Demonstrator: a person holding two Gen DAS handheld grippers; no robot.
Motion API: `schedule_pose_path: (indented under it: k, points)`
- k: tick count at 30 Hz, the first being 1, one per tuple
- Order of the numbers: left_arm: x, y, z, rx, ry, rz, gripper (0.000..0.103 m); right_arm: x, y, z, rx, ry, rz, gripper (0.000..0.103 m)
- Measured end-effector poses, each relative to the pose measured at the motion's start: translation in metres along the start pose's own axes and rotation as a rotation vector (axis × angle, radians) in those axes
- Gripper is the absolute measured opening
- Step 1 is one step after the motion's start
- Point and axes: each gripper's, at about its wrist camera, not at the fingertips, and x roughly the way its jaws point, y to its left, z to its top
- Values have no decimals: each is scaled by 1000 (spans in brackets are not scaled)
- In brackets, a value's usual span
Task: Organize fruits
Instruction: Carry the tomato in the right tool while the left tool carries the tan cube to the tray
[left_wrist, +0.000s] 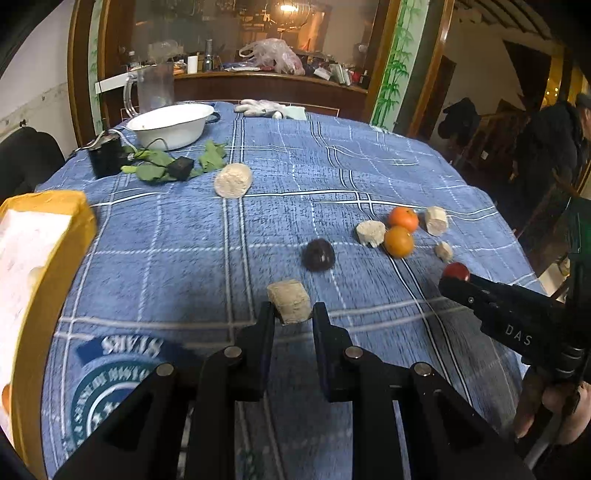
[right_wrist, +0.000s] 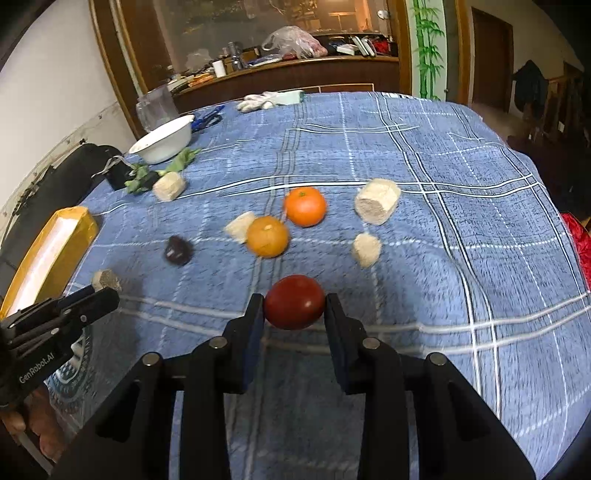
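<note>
"DAS" on right gripper (left_wrist: 448, 282); "GenRobot.AI" on left gripper (right_wrist: 107, 295).

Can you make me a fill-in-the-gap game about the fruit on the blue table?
1. The right hand-held gripper is closed around a round ____ fruit.
2. The number of oranges lying loose on the blue cloth is ____.
3. The left hand-held gripper is pinching a pale ____ chunk.
4. Far back on the cloth sits a bowl whose colour is ____.

Missing words: red; two; beige; white
</note>
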Motion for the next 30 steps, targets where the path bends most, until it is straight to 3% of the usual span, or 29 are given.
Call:
schedule_pose_path:
  k: [4,10,30]
  points:
    - [-14,5,-8,-2,-11,2,19,-15,18,-13,-23,-9,15,35]
    - [-35,12,-22,-20,-21,63,19,-34,41,-23,-49,-28,24,35]
    - [-73,47,-39,-103,-64,209,19,-44,104,-28,-143,-56,65,35]
